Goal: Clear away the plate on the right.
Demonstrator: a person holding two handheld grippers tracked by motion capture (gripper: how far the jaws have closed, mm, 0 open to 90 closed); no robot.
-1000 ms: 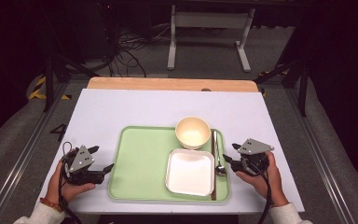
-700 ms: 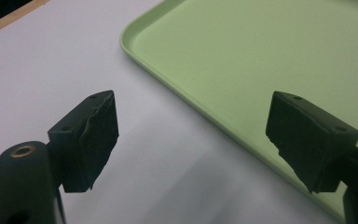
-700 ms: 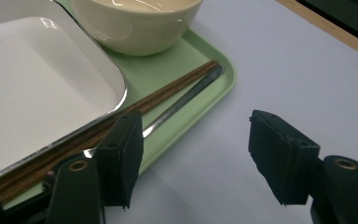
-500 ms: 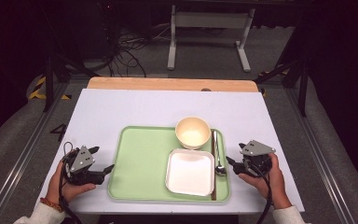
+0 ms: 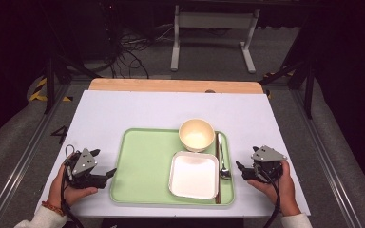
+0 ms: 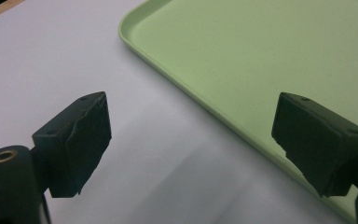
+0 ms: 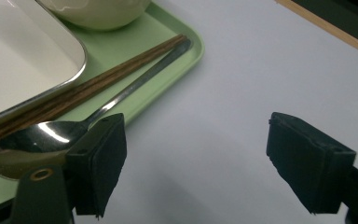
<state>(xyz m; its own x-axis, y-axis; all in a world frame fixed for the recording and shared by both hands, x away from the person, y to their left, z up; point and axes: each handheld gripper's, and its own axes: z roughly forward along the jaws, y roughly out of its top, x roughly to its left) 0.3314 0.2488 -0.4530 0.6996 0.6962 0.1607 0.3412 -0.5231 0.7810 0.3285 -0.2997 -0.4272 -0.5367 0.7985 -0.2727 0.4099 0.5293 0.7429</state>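
A: Reporting change: both sets of fingers just opening, now standing wide, nothing between them. Left gripper (image 5: 105, 175) resting on the counter (image 5: 138, 109) beside the tray (image 5: 142, 161).

B: Confirming. Right gripper (image 5: 241, 170) sitting just off the tray's right rim, near the spoon (image 7: 37, 140) and chopsticks (image 7: 121, 67). Judging release finished; setting lying complete on the tray.

A white tabletop (image 5: 138, 114) with a wooden strip along its far edge carries a light green tray (image 5: 145, 164) lying flat near the front.
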